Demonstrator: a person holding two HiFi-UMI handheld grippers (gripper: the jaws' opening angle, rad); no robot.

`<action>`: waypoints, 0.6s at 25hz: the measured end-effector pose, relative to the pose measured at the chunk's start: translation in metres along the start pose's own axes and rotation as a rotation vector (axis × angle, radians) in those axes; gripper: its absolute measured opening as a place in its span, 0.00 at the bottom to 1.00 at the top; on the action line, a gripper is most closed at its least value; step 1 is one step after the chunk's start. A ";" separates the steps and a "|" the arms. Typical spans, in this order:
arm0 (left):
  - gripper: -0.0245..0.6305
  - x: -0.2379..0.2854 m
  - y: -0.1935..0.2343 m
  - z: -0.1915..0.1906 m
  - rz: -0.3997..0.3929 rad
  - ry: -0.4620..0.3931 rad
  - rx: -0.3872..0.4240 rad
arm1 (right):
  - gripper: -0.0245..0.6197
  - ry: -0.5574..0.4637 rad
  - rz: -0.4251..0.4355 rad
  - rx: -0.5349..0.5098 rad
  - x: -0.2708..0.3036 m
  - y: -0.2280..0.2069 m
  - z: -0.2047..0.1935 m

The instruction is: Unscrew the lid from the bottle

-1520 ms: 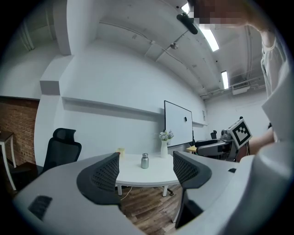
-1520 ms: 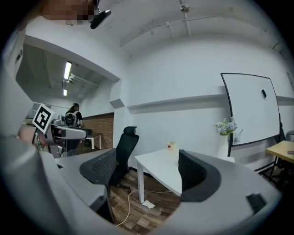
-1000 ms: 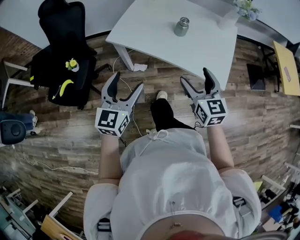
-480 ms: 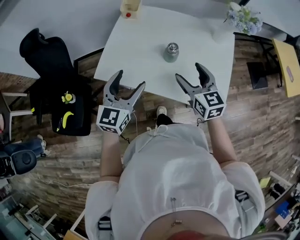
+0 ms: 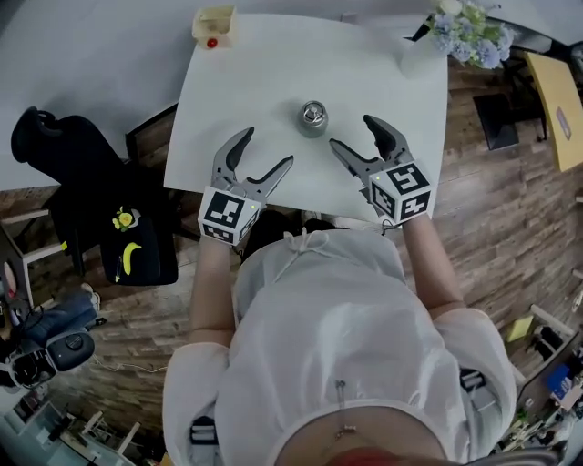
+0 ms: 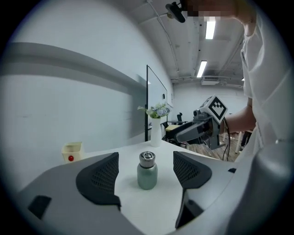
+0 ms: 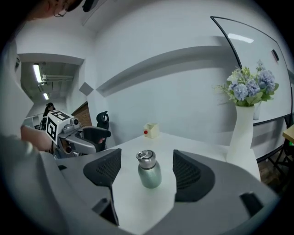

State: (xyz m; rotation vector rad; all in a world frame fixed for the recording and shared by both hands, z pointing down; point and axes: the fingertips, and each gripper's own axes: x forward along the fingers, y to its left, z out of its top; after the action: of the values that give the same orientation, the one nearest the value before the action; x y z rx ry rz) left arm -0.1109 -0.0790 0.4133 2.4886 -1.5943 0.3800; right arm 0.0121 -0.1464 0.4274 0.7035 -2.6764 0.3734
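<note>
Head view: found the bottle [image 5: 312, 121] upright near the middle of the white tabletop [image 5: 264, 64], lid [image 5: 312, 111] on. Found the left claw [image 5: 268, 148] at its 8 o'clock and the right claw [image 5: 352, 132] at its 4 o'clock, both spread and touching nothing.

Left gripper view: saw the bottle ahead between the parted jaws, clear of both pads.

Right gripper view: saw the bottle likewise untouched, with jaws wide though just closing a little.

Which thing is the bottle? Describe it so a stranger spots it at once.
Find the white table. The bottle stands upright near its middle. It is short, grey-green, with a silver lid, unlike the yellow box and flower vase at the far corners.
</note>
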 end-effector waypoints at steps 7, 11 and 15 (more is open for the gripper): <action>0.60 0.061 0.002 -0.048 -0.189 0.097 0.035 | 0.56 0.149 0.054 -0.039 0.037 -0.008 -0.016; 0.60 0.094 0.000 -0.061 -0.288 0.124 0.084 | 0.56 0.243 0.157 -0.076 0.052 -0.004 -0.024; 0.61 0.117 -0.009 -0.071 -0.400 0.114 0.113 | 0.56 0.299 0.174 -0.078 0.071 0.002 -0.032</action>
State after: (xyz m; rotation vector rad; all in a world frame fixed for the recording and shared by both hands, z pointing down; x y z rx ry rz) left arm -0.0651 -0.1574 0.5163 2.7285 -1.0240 0.5502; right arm -0.0387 -0.1643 0.4839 0.3600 -2.4564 0.3832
